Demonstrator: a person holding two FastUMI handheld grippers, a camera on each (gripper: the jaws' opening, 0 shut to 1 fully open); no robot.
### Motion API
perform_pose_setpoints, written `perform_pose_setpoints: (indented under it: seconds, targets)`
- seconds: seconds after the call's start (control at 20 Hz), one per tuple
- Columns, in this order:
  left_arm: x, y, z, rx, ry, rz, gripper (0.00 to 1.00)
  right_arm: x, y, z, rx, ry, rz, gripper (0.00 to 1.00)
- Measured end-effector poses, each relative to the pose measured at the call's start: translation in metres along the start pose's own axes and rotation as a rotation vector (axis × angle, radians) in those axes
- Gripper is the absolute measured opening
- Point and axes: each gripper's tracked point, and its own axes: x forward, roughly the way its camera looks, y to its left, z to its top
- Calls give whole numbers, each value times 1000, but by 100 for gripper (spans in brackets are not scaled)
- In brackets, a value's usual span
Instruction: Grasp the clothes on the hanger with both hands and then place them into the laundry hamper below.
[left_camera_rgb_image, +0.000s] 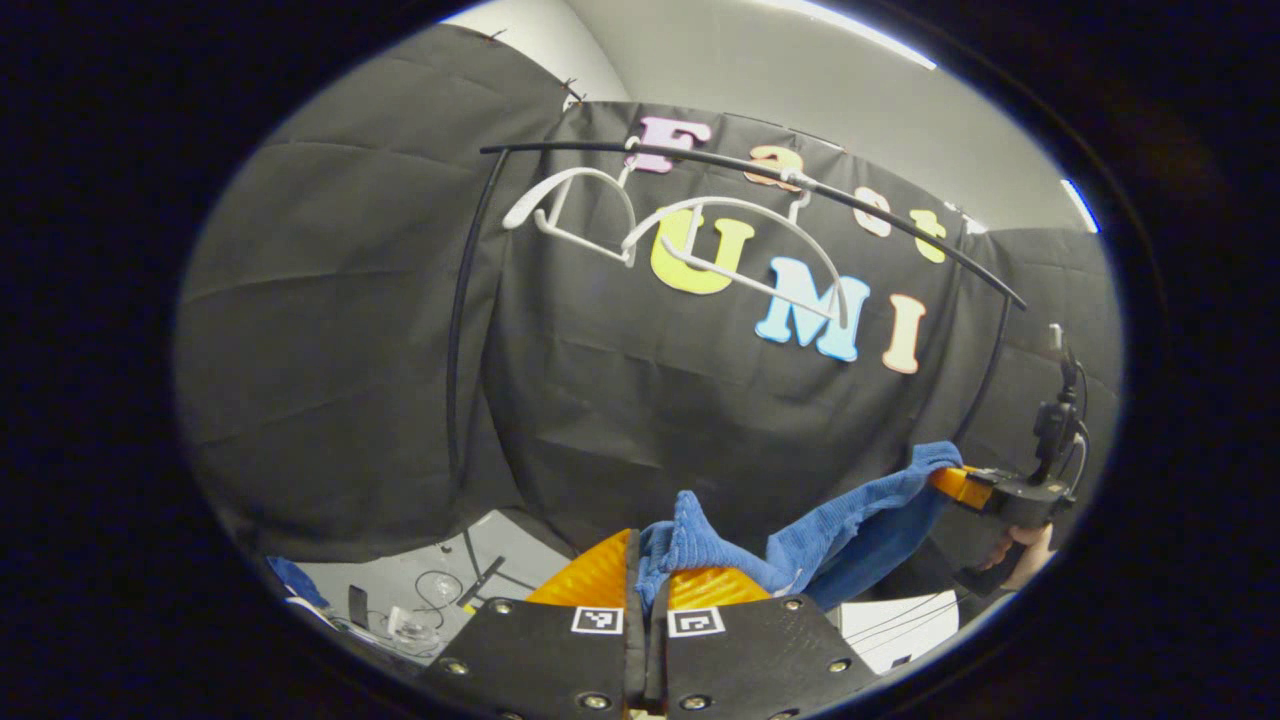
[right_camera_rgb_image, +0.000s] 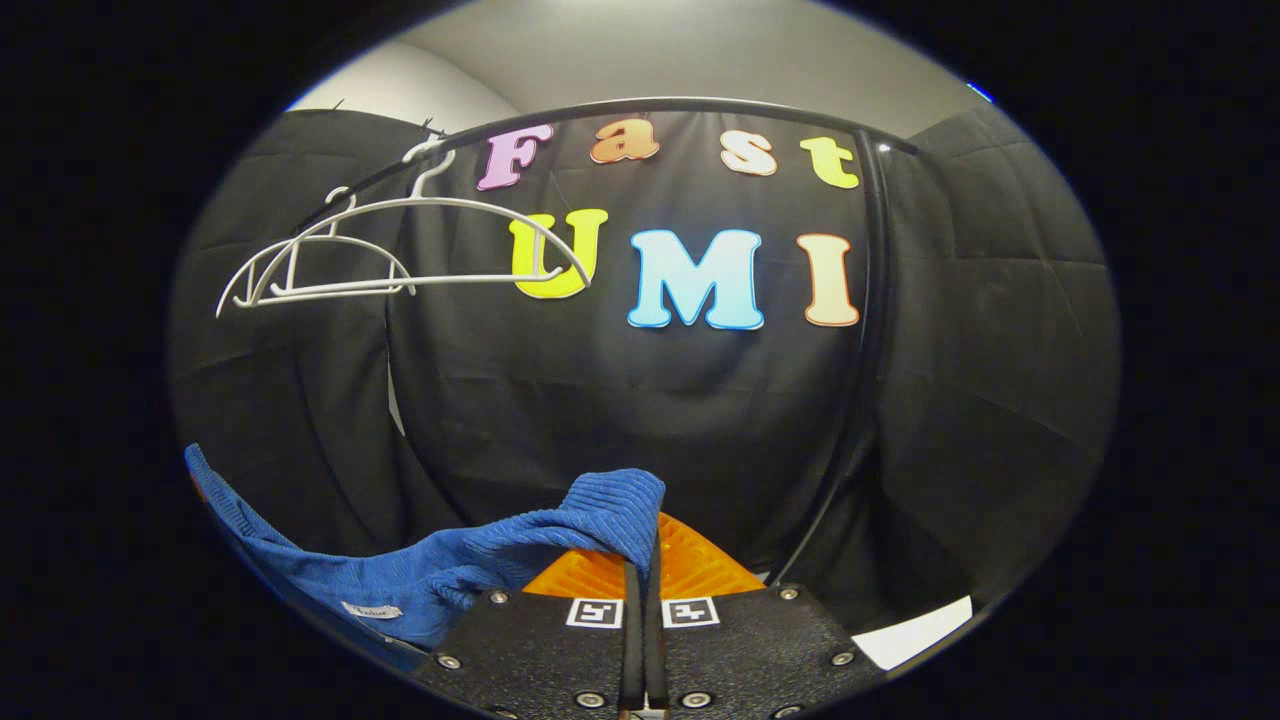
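- We see the left gripper pinched closed on one end of the blue cloth.
- Right gripper likewise clamped on the other end.
- Cloth runs lengthwise between the two grippers, sagging in the middle.
- Two bare hangers on the rail, above and beyond both grippers.

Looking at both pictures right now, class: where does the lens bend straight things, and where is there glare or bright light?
Left gripper view: the straight rail bows into an arc, and a bright strip of ceiling light glares at the top right. Right gripper view: the rail curves overhead, the hangers look stretched, the blue garment stays sharp, lighting even.
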Motion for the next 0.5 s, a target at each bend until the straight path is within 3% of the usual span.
perform_pose_setpoints:
  seconds: [0.05,0.2,0.5]
  targets:
    - [-7,8,-5,16,7,-18,1,-11,10,-2,-1,7,-8,0]
    - [-31,27,-31,37,27,-70,5,-55,37,-12,63,36,-23,0]
    - [-74,49,-60,47,67,-128,1,-120,63,-34,99,66,-48,0]
